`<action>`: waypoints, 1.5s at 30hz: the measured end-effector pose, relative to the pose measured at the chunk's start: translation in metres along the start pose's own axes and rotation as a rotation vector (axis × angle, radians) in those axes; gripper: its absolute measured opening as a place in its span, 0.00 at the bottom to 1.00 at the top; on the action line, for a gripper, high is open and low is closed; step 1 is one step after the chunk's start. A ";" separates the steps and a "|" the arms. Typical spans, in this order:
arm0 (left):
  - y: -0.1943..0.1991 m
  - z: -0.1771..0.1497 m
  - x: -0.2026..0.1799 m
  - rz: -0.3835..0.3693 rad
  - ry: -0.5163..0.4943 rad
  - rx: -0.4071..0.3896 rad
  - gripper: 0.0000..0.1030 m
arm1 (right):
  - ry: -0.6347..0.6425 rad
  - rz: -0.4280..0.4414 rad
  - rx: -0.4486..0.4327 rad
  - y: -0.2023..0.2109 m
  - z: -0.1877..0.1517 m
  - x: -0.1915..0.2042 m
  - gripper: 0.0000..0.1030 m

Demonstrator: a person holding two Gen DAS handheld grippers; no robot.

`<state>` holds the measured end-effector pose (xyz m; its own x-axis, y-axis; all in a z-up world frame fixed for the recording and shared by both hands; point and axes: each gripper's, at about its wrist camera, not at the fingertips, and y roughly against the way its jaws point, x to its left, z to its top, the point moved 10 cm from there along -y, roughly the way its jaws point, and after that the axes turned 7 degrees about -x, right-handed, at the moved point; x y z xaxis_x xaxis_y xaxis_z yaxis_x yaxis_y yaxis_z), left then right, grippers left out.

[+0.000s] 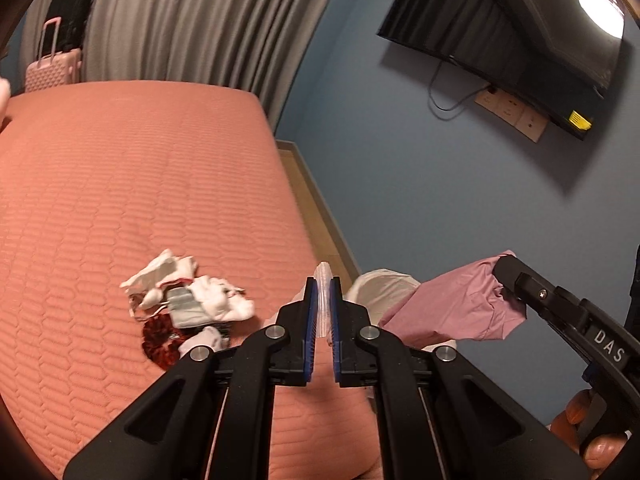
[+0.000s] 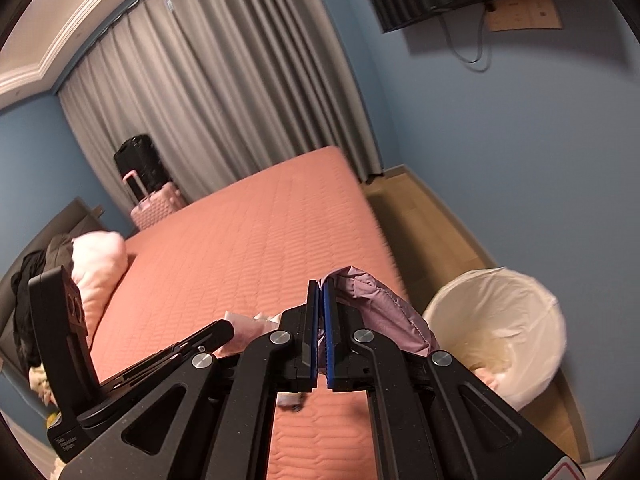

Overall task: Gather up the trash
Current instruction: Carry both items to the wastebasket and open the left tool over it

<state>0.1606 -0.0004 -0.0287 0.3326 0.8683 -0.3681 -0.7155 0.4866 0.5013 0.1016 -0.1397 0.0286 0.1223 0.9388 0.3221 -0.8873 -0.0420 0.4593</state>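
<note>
My left gripper (image 1: 324, 282) is shut on a thin clear plastic wrapper (image 1: 323, 300) above the pink bed (image 1: 140, 184). A pile of trash (image 1: 188, 304) lies on the bed to its left: crumpled white tissues, a grey packet and a red patterned wrapper. My right gripper (image 2: 321, 285) is shut on a crumpled mauve bag (image 2: 376, 308); the left wrist view shows that bag (image 1: 460, 304) hanging from the right gripper (image 1: 505, 266). A bin with a white liner (image 2: 500, 320) stands on the floor beside the bed, below and right of the mauve bag.
A pink suitcase (image 2: 156, 204) and a black one (image 2: 138, 160) stand by the grey curtain (image 2: 224, 92). A pink pillow (image 2: 100, 256) and dark clothes (image 2: 28, 280) lie at the bed's head. A television (image 1: 504, 36) hangs on the blue wall. A person's fingers (image 1: 592, 428) hold the right gripper's handle.
</note>
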 end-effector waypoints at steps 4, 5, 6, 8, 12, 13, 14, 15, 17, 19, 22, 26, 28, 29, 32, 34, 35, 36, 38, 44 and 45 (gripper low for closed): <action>-0.011 0.000 -0.030 -0.042 -0.037 0.015 0.06 | -0.021 -0.040 -0.022 0.011 0.009 -0.028 0.02; -0.014 -0.001 -0.039 -0.054 -0.046 0.022 0.06 | -0.030 -0.055 -0.028 0.014 0.012 -0.039 0.02; -0.017 -0.001 -0.048 -0.065 -0.056 0.027 0.06 | -0.036 -0.064 -0.032 0.016 0.014 -0.046 0.02; -0.024 -0.004 -0.065 -0.083 -0.081 0.038 0.06 | -0.050 -0.085 -0.038 0.020 0.016 -0.062 0.02; -0.041 -0.012 -0.097 -0.120 -0.116 0.067 0.06 | -0.076 -0.128 -0.044 0.026 0.019 -0.092 0.02; -0.045 -0.013 -0.103 -0.131 -0.118 0.077 0.06 | -0.079 -0.137 -0.045 0.027 0.019 -0.098 0.02; -0.052 -0.017 -0.111 -0.142 -0.126 0.089 0.06 | -0.083 -0.149 -0.046 0.028 0.020 -0.106 0.02; -0.056 -0.018 -0.116 -0.146 -0.133 0.096 0.06 | -0.086 -0.160 -0.046 0.029 0.020 -0.114 0.02; -0.065 -0.023 -0.127 -0.162 -0.152 0.110 0.06 | -0.092 -0.177 -0.045 0.030 0.021 -0.125 0.02; -0.074 -0.028 -0.138 -0.178 -0.163 0.128 0.06 | -0.098 -0.192 -0.043 0.030 0.021 -0.134 0.02; -0.088 -0.037 -0.153 -0.199 -0.178 0.157 0.07 | -0.112 -0.212 -0.034 0.027 0.018 -0.148 0.02; -0.104 -0.045 -0.164 -0.214 -0.170 0.193 0.08 | -0.125 -0.232 -0.016 0.019 0.014 -0.165 0.02; -0.111 -0.048 -0.163 -0.205 -0.159 0.208 0.28 | -0.129 -0.238 -0.004 0.015 0.011 -0.172 0.02; -0.114 -0.047 -0.161 -0.189 -0.151 0.205 0.37 | -0.130 -0.240 -0.001 0.013 0.011 -0.172 0.02; -0.116 -0.042 -0.155 -0.149 -0.143 0.171 0.56 | -0.127 -0.244 0.016 0.002 0.012 -0.176 0.03; -0.118 -0.043 -0.150 -0.136 -0.147 0.177 0.56 | -0.124 -0.244 0.021 -0.003 0.012 -0.176 0.05; -0.119 -0.043 -0.148 -0.127 -0.146 0.177 0.56 | -0.123 -0.242 0.024 -0.007 0.012 -0.175 0.09; -0.119 -0.043 -0.145 -0.119 -0.144 0.176 0.56 | -0.123 -0.243 0.024 -0.008 0.012 -0.176 0.09; -0.119 -0.042 -0.142 -0.109 -0.141 0.174 0.57 | -0.122 -0.240 0.019 -0.010 0.013 -0.175 0.09; -0.116 -0.040 -0.133 -0.077 -0.142 0.164 0.57 | -0.116 -0.228 0.029 -0.016 0.009 -0.168 0.10; -0.115 -0.040 -0.132 -0.075 -0.139 0.164 0.57 | -0.113 -0.228 0.031 -0.015 0.007 -0.167 0.11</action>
<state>0.1745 -0.1752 -0.0691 0.4707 0.8286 -0.3030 -0.5803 0.5495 0.6011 0.0976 -0.2984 -0.0263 0.3678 0.8811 0.2974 -0.8175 0.1539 0.5550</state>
